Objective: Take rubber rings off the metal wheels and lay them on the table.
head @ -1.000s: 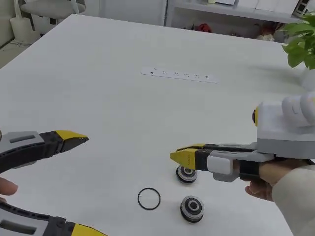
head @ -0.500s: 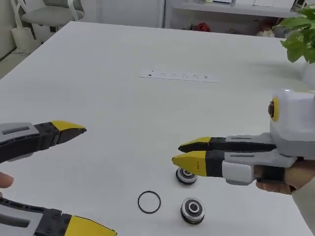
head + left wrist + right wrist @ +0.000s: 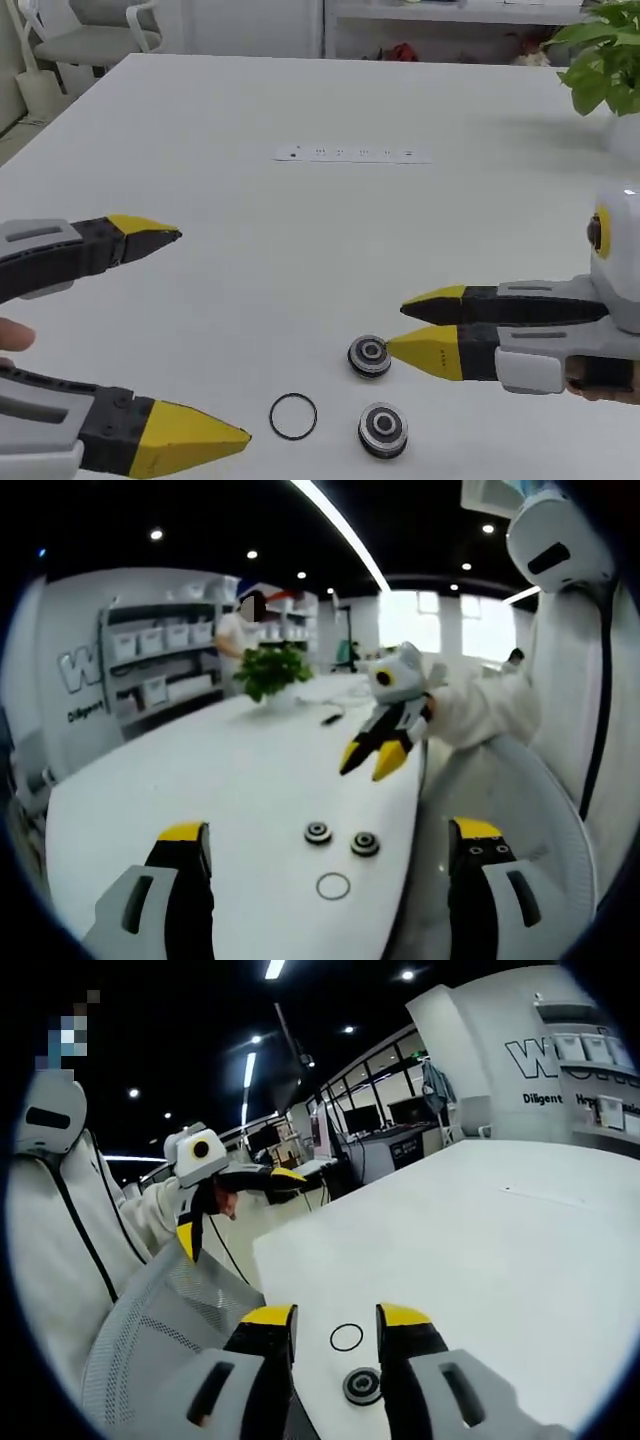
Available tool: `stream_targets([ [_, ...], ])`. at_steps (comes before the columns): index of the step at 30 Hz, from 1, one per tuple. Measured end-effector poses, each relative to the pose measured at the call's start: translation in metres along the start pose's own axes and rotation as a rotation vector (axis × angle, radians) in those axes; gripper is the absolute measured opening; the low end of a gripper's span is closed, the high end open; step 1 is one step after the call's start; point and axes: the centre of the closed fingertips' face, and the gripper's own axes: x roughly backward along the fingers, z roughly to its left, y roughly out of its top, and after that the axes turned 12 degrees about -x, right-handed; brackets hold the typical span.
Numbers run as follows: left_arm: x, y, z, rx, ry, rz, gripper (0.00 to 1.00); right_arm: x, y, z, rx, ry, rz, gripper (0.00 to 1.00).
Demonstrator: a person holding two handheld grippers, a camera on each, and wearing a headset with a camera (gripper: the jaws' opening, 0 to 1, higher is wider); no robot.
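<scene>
The right gripper (image 3: 396, 322) hangs over the table (image 3: 300, 230) with its jaws a narrow gap apart and nothing between them. Its lower tip sits just beside the far wheel (image 3: 369, 356). The left gripper (image 3: 214, 335) is spread wide, holds nothing, and stands well apart from the work. The near wheel (image 3: 383, 429) lies close by, and one loose ring (image 3: 293, 416) lies flat on the table to its left. Both wheels show a dark outer band; which of them carries a ring cannot be told.

Hazards, as judged from here:
- Neither wheel is pinned. A jaw tip pressing on the rim would likely push or roll the wheel instead of catching the rubber.
- A stretched ring may snap free and jump off the table.
- A sideways sweep may knock the near wheel or the loose ring.
</scene>
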Motion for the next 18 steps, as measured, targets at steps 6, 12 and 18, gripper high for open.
stream_targets([
  [6,-0.019,0.014,0.001,-0.034,-0.029,-0.027,0.99,0.009,-0.010,-0.010,0.005,-0.025,0.010,0.28],
  [12,-0.045,0.022,-0.007,-0.043,-0.065,-0.063,0.97,0.016,-0.020,-0.020,-0.006,-0.040,0.007,0.27],
  [18,-0.072,0.023,-0.030,-0.060,-0.161,-0.059,0.91,0.019,-0.029,-0.027,-0.010,-0.038,0.016,0.27],
])
